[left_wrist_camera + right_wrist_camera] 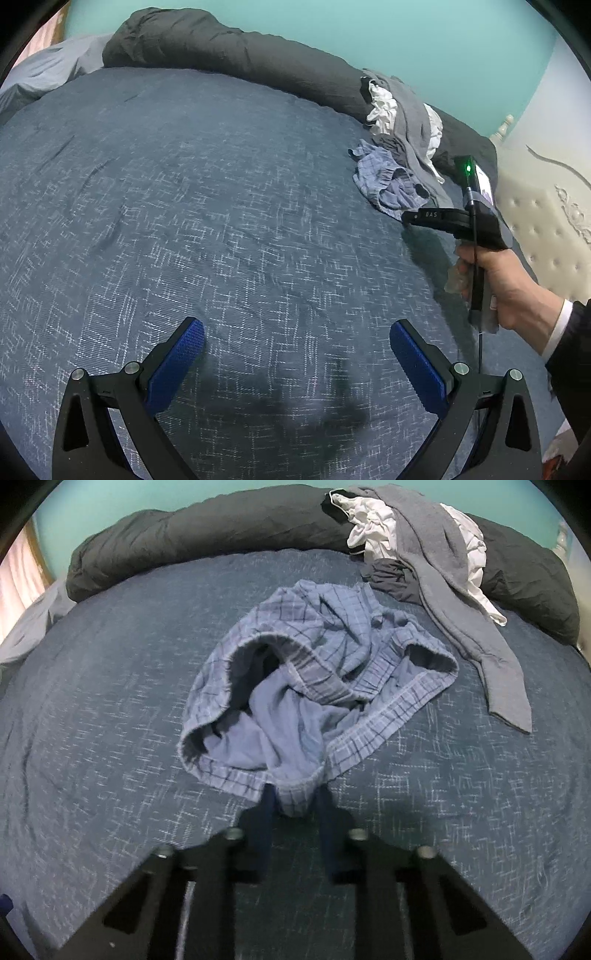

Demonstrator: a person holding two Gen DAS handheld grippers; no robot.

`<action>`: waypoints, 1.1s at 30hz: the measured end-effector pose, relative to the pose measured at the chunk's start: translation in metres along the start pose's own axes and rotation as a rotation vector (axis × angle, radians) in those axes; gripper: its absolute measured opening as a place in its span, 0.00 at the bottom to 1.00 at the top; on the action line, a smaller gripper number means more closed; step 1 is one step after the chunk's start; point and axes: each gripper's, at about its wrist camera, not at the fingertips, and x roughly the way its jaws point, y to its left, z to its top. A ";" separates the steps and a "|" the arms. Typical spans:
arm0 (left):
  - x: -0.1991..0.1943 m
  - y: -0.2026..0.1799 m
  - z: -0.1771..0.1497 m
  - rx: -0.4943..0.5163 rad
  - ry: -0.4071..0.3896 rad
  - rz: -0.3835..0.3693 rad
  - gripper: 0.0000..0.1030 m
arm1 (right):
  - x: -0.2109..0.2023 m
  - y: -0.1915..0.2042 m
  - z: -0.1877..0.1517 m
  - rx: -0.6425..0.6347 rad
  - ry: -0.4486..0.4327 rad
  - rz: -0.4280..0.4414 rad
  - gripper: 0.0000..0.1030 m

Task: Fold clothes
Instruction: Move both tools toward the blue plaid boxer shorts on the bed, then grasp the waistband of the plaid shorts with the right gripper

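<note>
The shorts (314,686) are light blue with thin dark check lines and a stretchy waistband. They lie in a crumpled heap on the bed (110,709), with the waist hole gaping open on the left side. The bed has a dark blue cover with little white marks. Just behind the shorts sits a pile of clothes (417,542): something white, something dark, and a grey top with one long sleeve hanging down to the right of the shorts. A rolled dark blanket (207,528) runs along the far edge of the bed.

The right hand-held gripper (293,801) points down at the bed. Its two dark fingers are pinched on the near edge of the shorts, and a fold of cloth is bunched between them. In the left view, a hand (506,280) in a dark sleeve with a white cuff holds the handle of this tool.

The left hand-held gripper (297,339) hangs over bare bed, well apart from the shorts. Its blue pads (181,354) are spread wide with nothing between them.

The right view is blurry near the fingers, so their tips are hard to see. In the left view the tool hides part of the shorts.
</note>
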 end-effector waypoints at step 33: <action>-0.103 -0.056 -0.045 0.016 -0.087 -0.055 1.00 | -0.267 0.023 -0.192 0.059 -0.142 0.439 0.05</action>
